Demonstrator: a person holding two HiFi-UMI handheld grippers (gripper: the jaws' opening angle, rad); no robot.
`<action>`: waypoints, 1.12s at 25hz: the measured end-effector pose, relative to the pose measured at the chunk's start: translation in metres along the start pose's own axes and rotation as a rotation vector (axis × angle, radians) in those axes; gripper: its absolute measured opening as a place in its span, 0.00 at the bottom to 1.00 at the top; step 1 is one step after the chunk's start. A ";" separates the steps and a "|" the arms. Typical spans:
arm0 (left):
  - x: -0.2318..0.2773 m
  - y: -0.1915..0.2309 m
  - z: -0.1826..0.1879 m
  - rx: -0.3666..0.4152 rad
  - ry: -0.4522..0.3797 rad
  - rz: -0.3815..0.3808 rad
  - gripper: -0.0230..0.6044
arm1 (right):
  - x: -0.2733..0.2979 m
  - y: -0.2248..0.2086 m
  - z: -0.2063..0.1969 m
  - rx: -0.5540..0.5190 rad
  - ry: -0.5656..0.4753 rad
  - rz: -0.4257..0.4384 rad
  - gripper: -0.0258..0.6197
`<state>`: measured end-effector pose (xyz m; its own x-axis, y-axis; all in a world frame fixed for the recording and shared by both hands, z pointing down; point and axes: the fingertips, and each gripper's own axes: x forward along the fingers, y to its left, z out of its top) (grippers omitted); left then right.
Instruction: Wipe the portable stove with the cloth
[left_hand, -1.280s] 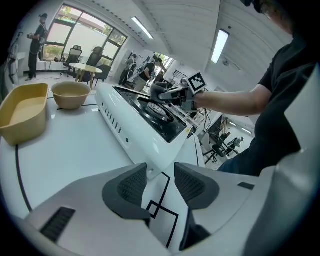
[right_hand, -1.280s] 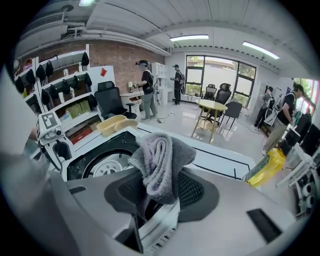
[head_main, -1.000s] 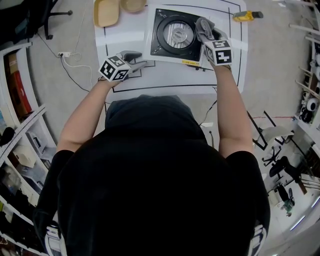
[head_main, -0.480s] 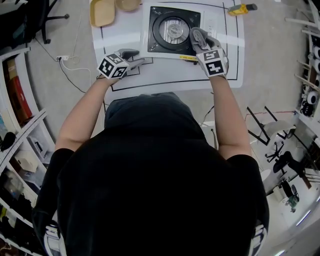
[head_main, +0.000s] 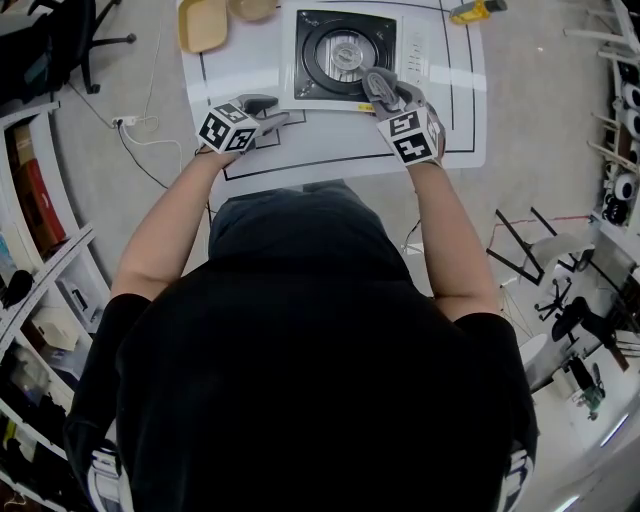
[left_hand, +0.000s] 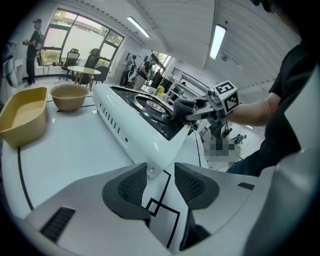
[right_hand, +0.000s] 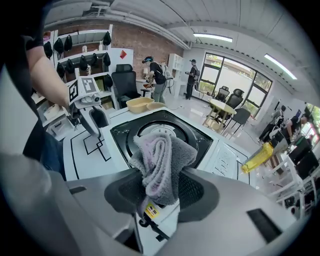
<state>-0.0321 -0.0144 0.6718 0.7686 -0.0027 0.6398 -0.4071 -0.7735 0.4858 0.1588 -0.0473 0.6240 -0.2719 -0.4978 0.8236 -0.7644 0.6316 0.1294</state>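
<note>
Right hand-held gripper (right_hand: 161, 192) clamped on grey cloth (right_hand: 162, 157) over portable stove (head_main: 345, 50) near edge; left hand-held gripper (left_hand: 160, 172), jaws apart, empty, over table (head_main: 330, 140)

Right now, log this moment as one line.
right gripper: shut on folded grey cloth, over black top of white portable stove | left gripper: open, empty, by stove's near corner

We count one stove (head_main: 345, 55), one cloth (right_hand: 160, 150), two grippers: left gripper (left_hand: 161, 175), right gripper (right_hand: 163, 176); one tub (left_hand: 22, 117), one bowl (left_hand: 70, 96), one yellow tool (head_main: 475, 10), one table (head_main: 330, 140).
</note>
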 end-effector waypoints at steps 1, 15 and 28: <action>0.000 0.000 0.000 0.001 0.001 -0.001 0.34 | 0.000 0.002 0.002 -0.002 -0.002 -0.001 0.32; -0.001 0.000 -0.002 0.009 0.005 -0.011 0.34 | 0.018 0.084 0.051 -0.109 -0.060 0.138 0.32; -0.004 0.000 -0.003 0.011 0.000 -0.024 0.35 | 0.040 0.109 0.087 -0.170 -0.061 0.198 0.32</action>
<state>-0.0368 -0.0125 0.6711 0.7783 0.0158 0.6277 -0.3829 -0.7803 0.4945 0.0135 -0.0501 0.6227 -0.4454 -0.3859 0.8079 -0.5850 0.8085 0.0637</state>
